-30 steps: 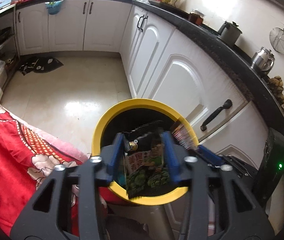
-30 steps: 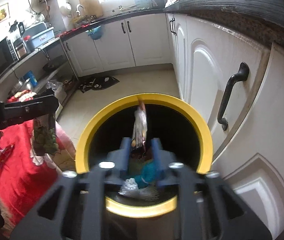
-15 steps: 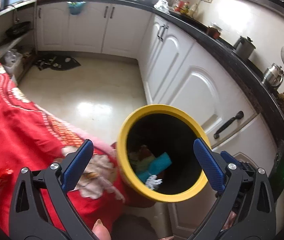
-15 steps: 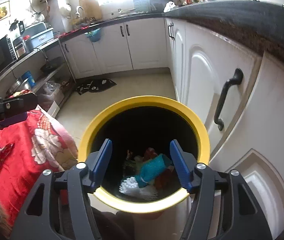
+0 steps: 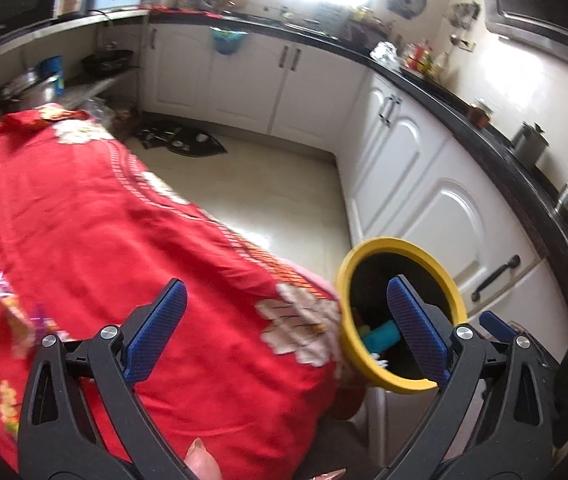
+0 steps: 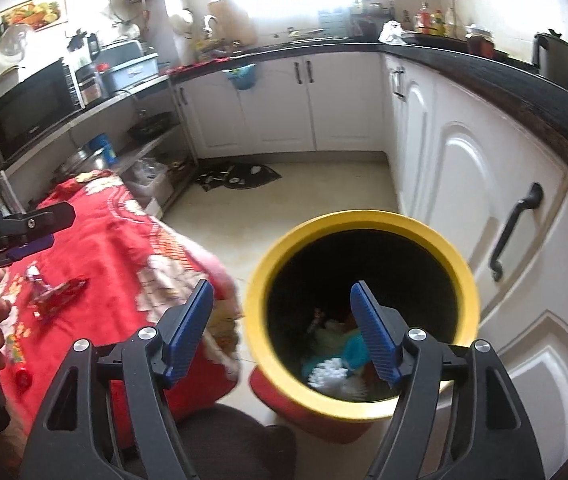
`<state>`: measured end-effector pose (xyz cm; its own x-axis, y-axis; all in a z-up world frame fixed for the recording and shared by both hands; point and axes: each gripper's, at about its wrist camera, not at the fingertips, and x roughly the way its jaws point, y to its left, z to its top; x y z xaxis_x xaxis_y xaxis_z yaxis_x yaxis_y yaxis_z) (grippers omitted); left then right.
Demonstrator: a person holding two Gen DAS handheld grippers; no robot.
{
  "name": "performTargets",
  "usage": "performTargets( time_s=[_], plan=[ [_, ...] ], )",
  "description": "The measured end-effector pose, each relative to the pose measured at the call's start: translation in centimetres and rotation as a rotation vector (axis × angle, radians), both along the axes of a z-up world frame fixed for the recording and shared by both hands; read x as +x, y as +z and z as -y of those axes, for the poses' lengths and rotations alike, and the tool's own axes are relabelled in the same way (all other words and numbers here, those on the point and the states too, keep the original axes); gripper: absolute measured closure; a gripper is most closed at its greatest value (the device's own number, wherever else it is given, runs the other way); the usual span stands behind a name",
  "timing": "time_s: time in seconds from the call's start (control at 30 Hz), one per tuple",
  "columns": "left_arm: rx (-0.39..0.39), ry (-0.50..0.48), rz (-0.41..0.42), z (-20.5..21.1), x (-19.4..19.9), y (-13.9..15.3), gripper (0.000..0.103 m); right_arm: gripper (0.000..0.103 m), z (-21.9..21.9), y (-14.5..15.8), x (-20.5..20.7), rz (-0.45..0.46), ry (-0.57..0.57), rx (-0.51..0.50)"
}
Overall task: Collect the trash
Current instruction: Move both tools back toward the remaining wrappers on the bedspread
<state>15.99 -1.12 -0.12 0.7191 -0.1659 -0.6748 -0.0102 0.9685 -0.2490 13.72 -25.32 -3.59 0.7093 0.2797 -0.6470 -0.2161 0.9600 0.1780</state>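
Note:
A yellow-rimmed trash bin (image 6: 364,220) stands on the floor beside the table, also in the left wrist view (image 5: 400,245). It holds wrappers, a teal item (image 6: 354,350) and white bits. My right gripper (image 6: 282,332) is open and empty, near the bin's left rim. My left gripper (image 5: 284,328) is open and empty over the red floral tablecloth (image 5: 104,220); it shows at the left edge of the right wrist view (image 6: 24,232). A red wrapper (image 6: 60,294) and a small red piece (image 6: 23,378) lie on the cloth. A blurred wrapper (image 5: 12,308) lies at far left.
White cabinets (image 6: 484,168) under a black counter (image 6: 504,76) run along the right, close behind the bin. A dark mat (image 6: 240,174) lies on the pale floor. Open shelves with pots and a microwave (image 6: 32,108) stand at left.
Both grippers opened and dropped their wrappers into the bin. The left gripper then swung left from above the bin to over the red cloth. The right one shifted slightly left.

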Motion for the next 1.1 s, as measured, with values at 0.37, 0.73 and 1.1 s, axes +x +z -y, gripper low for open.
performTargets(
  time_s=[0.37, 0.73, 1.1],
  plan=[
    [0.021, 0.123, 0.022, -5.9, -3.0, 0.7, 0.011, 0.034, -6.2, 1.6, -1.4, 0.017, 0.15, 0.016],
    [0.028, 0.212, 0.027, -10.0, -5.2, 0.6, 0.011, 0.034, -11.9, 2.3, -2.6, 0.029, 0.288, -0.014],
    [0.01, 0.302, 0.027, -14.3, -6.8, 0.3, 0.011, 0.034, -16.5, 2.3, -2.6, 0.017, 0.357, -0.037]
  ],
)
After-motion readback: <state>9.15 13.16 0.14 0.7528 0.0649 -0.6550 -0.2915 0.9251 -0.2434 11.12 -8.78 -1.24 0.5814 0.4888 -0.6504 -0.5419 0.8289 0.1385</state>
